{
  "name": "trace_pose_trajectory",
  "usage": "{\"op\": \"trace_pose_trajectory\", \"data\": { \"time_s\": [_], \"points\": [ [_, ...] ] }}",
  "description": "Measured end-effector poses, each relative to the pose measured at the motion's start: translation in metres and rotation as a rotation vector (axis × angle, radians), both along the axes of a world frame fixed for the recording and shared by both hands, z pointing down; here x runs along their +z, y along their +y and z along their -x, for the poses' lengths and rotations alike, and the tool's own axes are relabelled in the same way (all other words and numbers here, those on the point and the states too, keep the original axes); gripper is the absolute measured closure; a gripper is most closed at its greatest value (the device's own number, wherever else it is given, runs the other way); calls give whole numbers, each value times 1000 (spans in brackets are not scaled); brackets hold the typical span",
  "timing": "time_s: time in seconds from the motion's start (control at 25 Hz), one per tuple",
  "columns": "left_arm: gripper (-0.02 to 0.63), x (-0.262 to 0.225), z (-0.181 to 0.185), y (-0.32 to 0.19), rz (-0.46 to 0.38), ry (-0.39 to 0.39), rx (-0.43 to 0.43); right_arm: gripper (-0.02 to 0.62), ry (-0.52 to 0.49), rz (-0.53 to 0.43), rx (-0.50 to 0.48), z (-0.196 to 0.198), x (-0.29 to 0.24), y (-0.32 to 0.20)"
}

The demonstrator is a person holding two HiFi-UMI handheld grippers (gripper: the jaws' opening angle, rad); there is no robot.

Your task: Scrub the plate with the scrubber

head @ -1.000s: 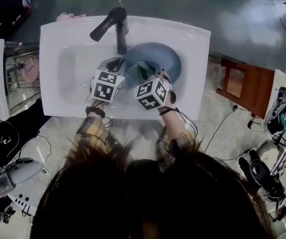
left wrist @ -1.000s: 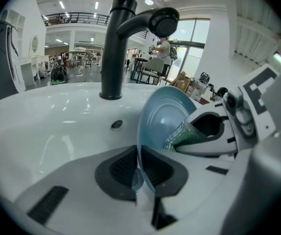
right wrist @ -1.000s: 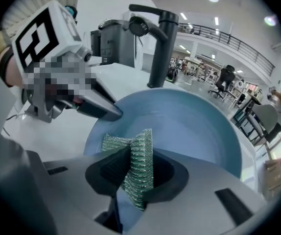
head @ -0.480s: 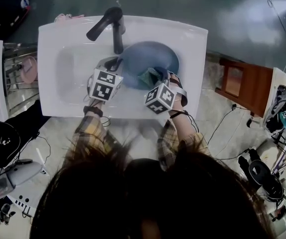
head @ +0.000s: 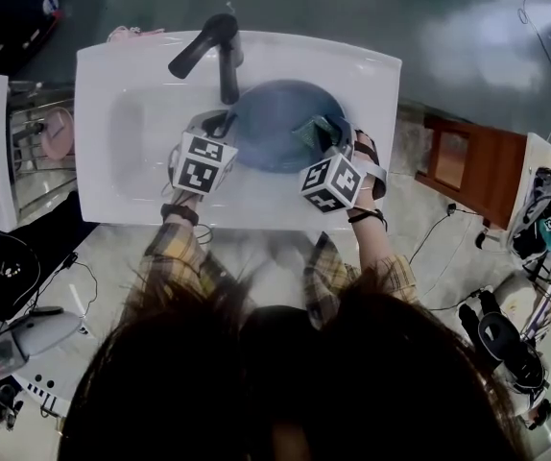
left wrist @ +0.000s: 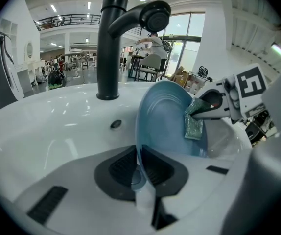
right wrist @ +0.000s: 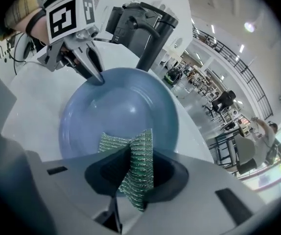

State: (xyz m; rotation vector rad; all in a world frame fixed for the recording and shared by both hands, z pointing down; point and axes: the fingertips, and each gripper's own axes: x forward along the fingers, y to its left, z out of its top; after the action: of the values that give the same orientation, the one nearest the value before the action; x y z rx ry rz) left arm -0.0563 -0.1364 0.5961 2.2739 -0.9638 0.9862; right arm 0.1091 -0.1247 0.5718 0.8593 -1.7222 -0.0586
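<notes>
While the left gripper pinches the plate rim at the plate's 9 o'clock, its fingers sit narrow, closed on the rim edge-on. Plate is blue, round, tilted up inside the white sink, toward the basin's 3 o'clock side as seen from the head view. Black tap stands at the plate's 11 o'clock, spout pointing toward 9 o'clock.

Right gripper has its fingers clamped on the scrubber, a green, glittery mesh pad folded between them and sticking out past the tips. Scrubber lies against the plate's inner face near its 3 o'clock edge in the head view; in the left gripper view it hangs from the right gripper's tips, touching the blue surface.

Both marker cubes sit at the sink's 6 o'clock edge, left one at 7, right one at 5. Plaid sleeves run back to the person at 6 o'clock. Brown wooden chair stands at the sink's 3 o'clock, apart from it.
</notes>
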Motion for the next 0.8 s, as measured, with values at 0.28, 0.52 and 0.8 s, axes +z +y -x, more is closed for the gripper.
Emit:
{"op": "trace_pose_trajectory", "data": {
  "time_s": [0.28,0.52,0.8],
  "points": [
    [572,-2,-2,2,-2,-7,1,489,16,-121,-30,12,-32,-35],
    [572,-2,-2,2,-1,-8,-9,489,-12,-183,-73,48,-43,-54],
    [572,-2,-4,2,1,-10,-15,489,-64,-195,-95,85,-42,-59]
  ]
}}
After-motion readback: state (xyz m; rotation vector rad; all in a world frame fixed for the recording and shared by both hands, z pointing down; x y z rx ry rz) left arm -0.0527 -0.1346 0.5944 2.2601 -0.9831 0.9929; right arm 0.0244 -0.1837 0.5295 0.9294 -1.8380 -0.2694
